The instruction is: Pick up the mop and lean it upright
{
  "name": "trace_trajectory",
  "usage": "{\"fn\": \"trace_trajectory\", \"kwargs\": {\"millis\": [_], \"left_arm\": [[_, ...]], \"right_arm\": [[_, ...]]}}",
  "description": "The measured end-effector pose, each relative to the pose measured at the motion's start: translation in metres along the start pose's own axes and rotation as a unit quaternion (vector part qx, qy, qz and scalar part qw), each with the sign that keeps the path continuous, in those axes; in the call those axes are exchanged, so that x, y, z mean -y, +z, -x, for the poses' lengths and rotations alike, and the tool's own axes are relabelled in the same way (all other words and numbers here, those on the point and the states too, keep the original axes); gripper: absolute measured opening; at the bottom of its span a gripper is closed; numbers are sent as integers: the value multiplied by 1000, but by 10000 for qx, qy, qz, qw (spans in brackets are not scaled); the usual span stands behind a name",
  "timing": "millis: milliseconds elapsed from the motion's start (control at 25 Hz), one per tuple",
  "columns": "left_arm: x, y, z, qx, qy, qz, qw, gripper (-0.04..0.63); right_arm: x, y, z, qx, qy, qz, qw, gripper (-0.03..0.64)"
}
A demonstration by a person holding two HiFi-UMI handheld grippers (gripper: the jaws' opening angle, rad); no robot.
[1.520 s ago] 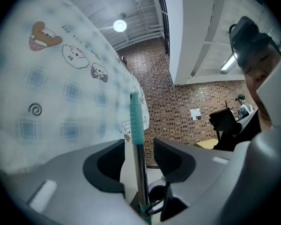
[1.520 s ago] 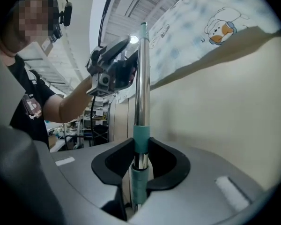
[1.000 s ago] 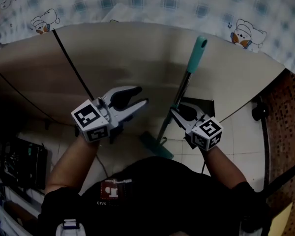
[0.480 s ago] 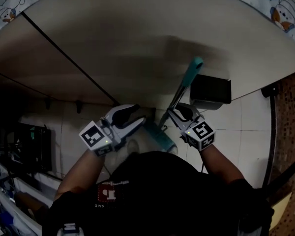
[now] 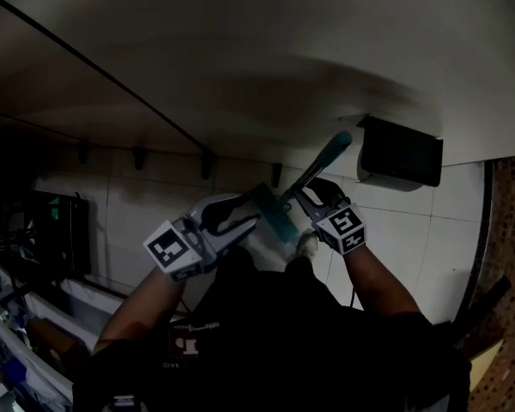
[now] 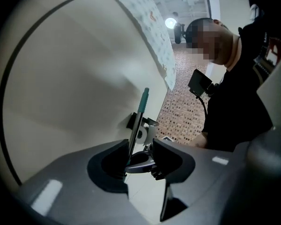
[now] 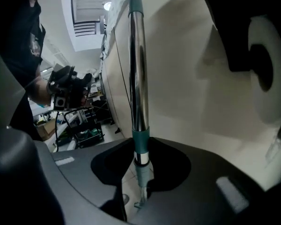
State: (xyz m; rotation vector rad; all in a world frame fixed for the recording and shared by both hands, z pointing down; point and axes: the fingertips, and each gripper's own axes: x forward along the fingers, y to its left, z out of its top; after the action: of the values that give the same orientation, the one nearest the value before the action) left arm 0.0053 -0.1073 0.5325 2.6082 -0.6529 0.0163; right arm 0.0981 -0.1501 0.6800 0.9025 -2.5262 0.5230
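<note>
The mop has a chrome pole (image 7: 138,78) with a teal grip end (image 5: 337,144) and a flat teal head (image 5: 275,215). It stands nearly upright close to the beige wall panel. My right gripper (image 5: 306,196) is shut on the pole low down, just below the teal collar (image 7: 141,142), and the pole runs up between its jaws (image 7: 140,172). My left gripper (image 5: 245,216) hangs open to the left of the mop head with nothing in it. In the left gripper view the gap in my left gripper (image 6: 143,179) frames the pole (image 6: 138,116) and the right gripper.
A black paper dispenser (image 5: 401,153) with a white roll (image 7: 264,74) is fixed to the wall just right of the mop. Below lie pale floor tiles (image 5: 429,230). Dark racks with clutter (image 5: 34,247) stand at the left. The person's shoe (image 5: 307,245) is beside the mop head.
The head view has tipped further down, so the patterned cloth is out of sight. The mop pole looks shorter and steeper, nearer the dispenser. The right gripper keeps its hold; the left stays open.
</note>
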Motion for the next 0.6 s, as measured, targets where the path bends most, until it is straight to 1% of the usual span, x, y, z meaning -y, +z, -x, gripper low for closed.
{"fn": "trace_trajectory", "kwargs": {"millis": [80,320,600], "left_arm": [[-4,-12,0,-80,-23,51,10000,163],[-16,-39,-4,-147,4,300,9994,163],[-23,-49,-8,-210,0,348,9992,163]], "right_arm": [[8,-16,-10,-116,-11,-2,9999,112],[36,-67,-39,-555,-168,-82,9983,115],[55,-87,-61,-569,-315,-281,9975,117]]}}
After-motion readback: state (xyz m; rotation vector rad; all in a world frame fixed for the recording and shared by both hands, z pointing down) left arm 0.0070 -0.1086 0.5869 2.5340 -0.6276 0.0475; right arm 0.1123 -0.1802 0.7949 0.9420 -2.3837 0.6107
